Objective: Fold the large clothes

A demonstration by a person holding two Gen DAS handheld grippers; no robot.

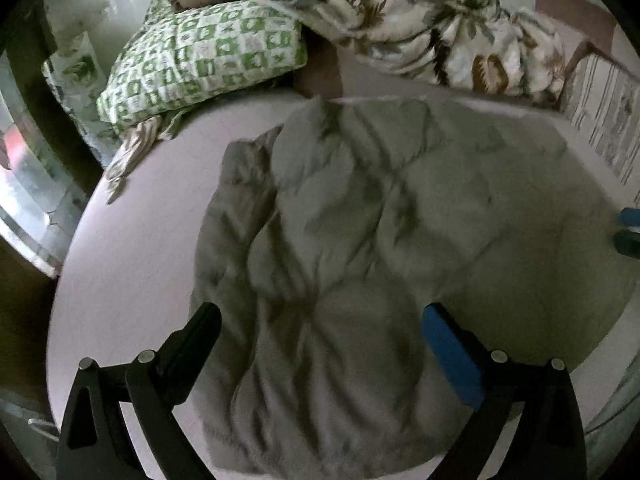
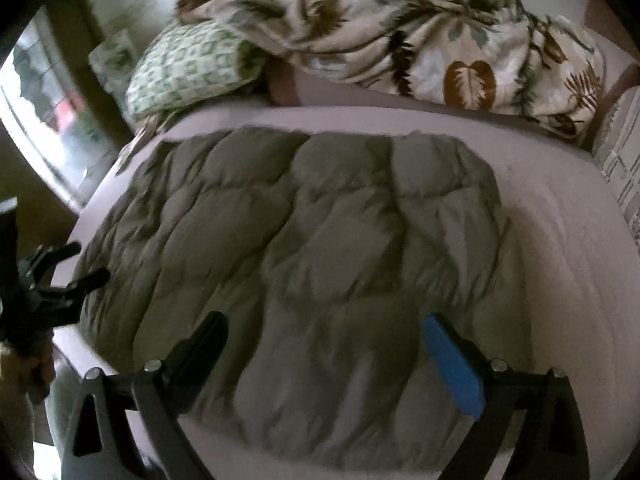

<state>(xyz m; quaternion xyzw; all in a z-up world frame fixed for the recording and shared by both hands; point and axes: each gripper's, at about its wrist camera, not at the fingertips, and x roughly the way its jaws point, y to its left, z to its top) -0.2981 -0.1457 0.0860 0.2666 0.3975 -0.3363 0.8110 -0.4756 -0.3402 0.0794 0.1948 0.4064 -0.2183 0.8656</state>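
A grey quilted puffer garment [image 1: 360,248] lies spread and wrinkled on a pale pink bed [image 1: 132,240]. It also shows in the right wrist view [image 2: 312,232], lying flatter there. My left gripper [image 1: 322,312] is open above the garment's near part, holding nothing. My right gripper [image 2: 326,320] is open above the garment's near edge, also empty. The left gripper [image 2: 86,266] shows at the left edge of the right wrist view. The right gripper's fingertips [image 1: 628,216] show at the right edge of the left wrist view.
A green checked pillow [image 1: 200,56] lies at the bed's far left. A leaf-print blanket [image 1: 420,28] is bunched along the far side; it shows in the right wrist view [image 2: 420,40] too. A window [image 2: 44,120] is on the left. A striped cloth [image 1: 608,120] hangs at the right.
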